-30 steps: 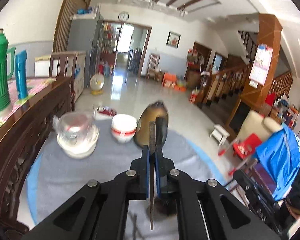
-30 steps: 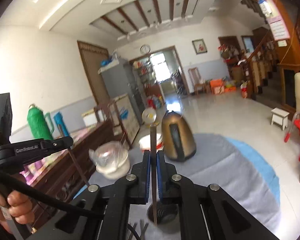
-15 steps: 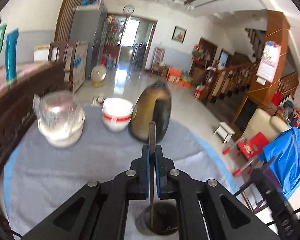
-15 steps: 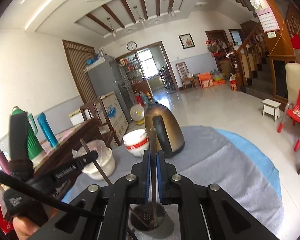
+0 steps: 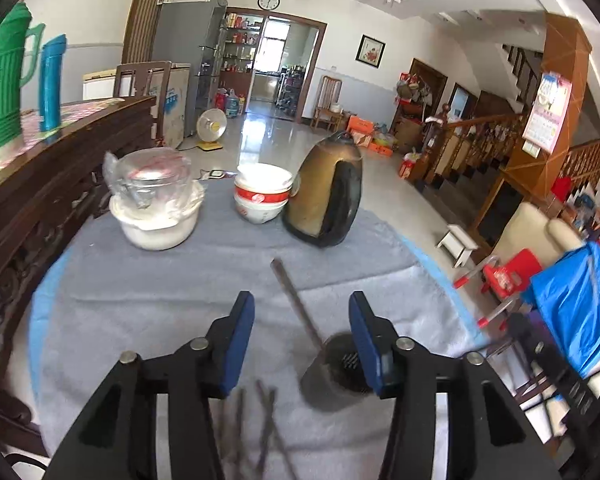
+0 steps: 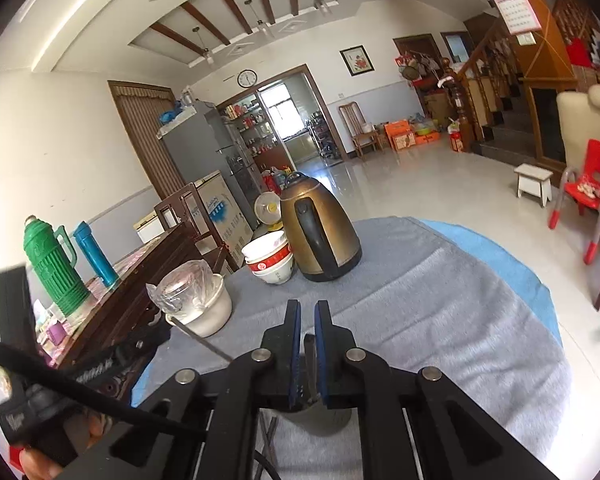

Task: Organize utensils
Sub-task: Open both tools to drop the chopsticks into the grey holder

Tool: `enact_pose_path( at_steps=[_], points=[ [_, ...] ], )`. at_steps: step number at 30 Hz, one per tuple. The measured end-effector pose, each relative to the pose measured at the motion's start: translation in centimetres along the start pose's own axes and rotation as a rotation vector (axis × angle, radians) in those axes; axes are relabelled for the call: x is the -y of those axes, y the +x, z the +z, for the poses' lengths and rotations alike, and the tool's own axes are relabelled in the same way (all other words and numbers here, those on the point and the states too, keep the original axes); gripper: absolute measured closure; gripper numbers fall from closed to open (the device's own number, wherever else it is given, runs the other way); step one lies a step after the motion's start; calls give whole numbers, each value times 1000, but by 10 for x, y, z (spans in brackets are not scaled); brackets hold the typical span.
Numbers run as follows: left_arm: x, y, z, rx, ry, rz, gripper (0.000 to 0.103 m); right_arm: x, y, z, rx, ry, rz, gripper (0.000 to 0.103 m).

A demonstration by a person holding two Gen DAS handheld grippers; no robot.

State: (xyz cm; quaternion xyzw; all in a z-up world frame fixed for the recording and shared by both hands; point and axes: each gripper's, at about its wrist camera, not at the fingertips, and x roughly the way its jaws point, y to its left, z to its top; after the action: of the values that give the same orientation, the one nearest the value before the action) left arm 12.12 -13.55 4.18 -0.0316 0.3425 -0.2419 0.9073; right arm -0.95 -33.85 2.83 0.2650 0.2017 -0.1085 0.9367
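1. My left gripper [image 5: 302,334] has just been opening; its jaws are standing wide, gripping nothing.
2. The thin dark metal utensil [image 5: 296,306] is leaning free in the near perforated holder [image 5: 340,364].
3. My right gripper [image 6: 305,334] is nearly closed around another utensil [image 6: 310,354] over that holder.

Matt grey cloth [image 5: 148,304], glossy kettle [image 5: 324,196]

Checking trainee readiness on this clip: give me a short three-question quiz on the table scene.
1. True or false: the left tongs grip the rod.
2. What stands right of the bowls: A kettle, B thermos, C fan?
3. Where does the rod's lower end rest?
Key: 1 false, the jaws have just been opening and the rod leans free between them; 2 A; 3 in the holder.
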Motion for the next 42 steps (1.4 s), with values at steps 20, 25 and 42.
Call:
enact_pose_path(
  at_steps=[20, 25, 42],
  points=[
    [-39, -75, -114, -115, 179, 276, 33, -5, -72, -83, -38, -131, -6, 30],
    [-33, -75, -129, -142, 216, 277, 29, -9, -70, -103, -83, -158, -4, 30],
    [29, -30, -169, -316, 410, 198, 29, 52, -48, -107, -155, -34, -87, 30]
  ],
)
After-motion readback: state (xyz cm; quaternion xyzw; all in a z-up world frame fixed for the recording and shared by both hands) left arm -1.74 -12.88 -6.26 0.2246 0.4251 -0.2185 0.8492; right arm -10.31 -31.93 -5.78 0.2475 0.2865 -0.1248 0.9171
